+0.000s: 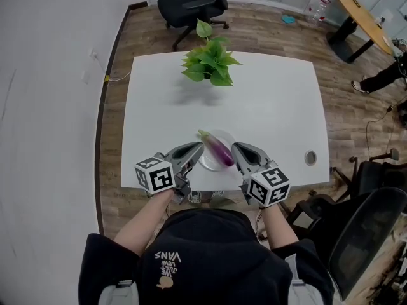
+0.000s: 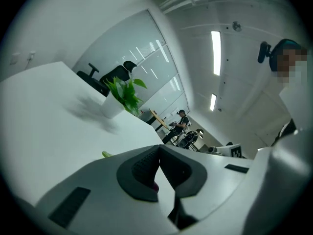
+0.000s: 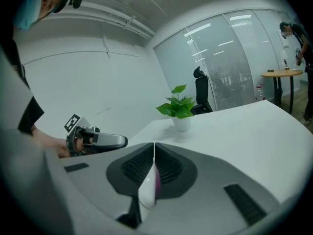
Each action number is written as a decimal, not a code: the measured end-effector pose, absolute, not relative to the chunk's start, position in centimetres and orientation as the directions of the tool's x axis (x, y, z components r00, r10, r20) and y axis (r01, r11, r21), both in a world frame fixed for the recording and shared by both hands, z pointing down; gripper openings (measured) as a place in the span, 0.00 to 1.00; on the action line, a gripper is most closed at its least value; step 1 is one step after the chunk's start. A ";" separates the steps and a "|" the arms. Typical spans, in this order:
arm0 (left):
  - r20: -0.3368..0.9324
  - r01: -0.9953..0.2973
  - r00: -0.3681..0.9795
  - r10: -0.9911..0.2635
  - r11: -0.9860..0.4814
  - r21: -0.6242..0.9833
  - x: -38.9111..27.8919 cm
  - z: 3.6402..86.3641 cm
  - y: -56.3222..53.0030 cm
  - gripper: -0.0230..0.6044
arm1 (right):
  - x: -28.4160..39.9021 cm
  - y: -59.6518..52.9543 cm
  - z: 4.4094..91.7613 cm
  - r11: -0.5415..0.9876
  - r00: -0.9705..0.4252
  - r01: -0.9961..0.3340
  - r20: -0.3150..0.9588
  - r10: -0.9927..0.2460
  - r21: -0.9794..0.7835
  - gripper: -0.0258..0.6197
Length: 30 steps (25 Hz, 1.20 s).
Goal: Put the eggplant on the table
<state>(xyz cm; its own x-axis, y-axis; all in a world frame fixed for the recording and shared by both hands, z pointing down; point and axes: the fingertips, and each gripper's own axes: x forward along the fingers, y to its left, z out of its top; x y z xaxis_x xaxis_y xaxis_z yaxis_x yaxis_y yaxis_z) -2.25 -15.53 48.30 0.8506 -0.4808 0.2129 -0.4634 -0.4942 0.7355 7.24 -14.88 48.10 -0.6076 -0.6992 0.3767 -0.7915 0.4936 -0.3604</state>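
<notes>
A purple eggplant (image 1: 220,151) with a green stem lies on a small white plate (image 1: 208,159) at the near edge of the white table (image 1: 267,100). My left gripper (image 1: 198,147) sits just left of the plate and my right gripper (image 1: 236,149) just right of it. Both are shut with nothing between their tips. In the left gripper view the jaws (image 2: 157,149) meet, with the green stem (image 2: 106,154) showing beside them. Below the closed tips (image 3: 154,145) in the right gripper view, the plate's edge (image 3: 145,194) and a strip of eggplant (image 3: 157,182) show.
A potted green plant (image 1: 210,61) stands at the far middle of the table. A cable hole (image 1: 310,157) sits near the right front corner. Black office chairs (image 1: 191,5) stand beyond the table, and another (image 1: 365,227) stands at my right. A round wooden table (image 1: 365,21) is far right.
</notes>
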 end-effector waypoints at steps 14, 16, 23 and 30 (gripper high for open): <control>0.174 -0.495 0.845 -0.505 -0.616 0.613 -2.1 45.2 -13.5 0.05 | 8.2 -12.8 44.0 0.496 -0.582 -0.806 0.281 -0.763 -0.323 0.07; 0.172 -0.504 0.841 -0.512 -0.630 0.591 -2.1 44.8 -13.4 0.05 | 8.0 -12.4 43.4 0.508 -0.585 -0.805 0.266 -0.766 -0.307 0.07; 0.145 -0.542 0.823 -0.550 -0.681 0.493 -2.3 42.7 -12.7 0.05 | 7.8 -11.6 40.4 0.543 -0.586 -0.805 0.185 -0.789 -0.238 0.07; 0.125 -0.555 0.815 -0.566 -0.701 0.447 -2.3 42.0 -12.1 0.05 | 7.7 -11.3 40.2 0.541 -0.581 -0.809 0.174 -0.795 -0.231 0.07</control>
<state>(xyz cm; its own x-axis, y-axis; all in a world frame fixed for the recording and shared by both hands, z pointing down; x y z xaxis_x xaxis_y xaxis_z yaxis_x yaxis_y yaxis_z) -2.28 -12.13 42.01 0.8150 -0.5658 0.1252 -0.5554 -0.7010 0.4473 7.71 -11.33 40.23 -0.5814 -0.7948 0.1740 -0.8087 0.5409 -0.2313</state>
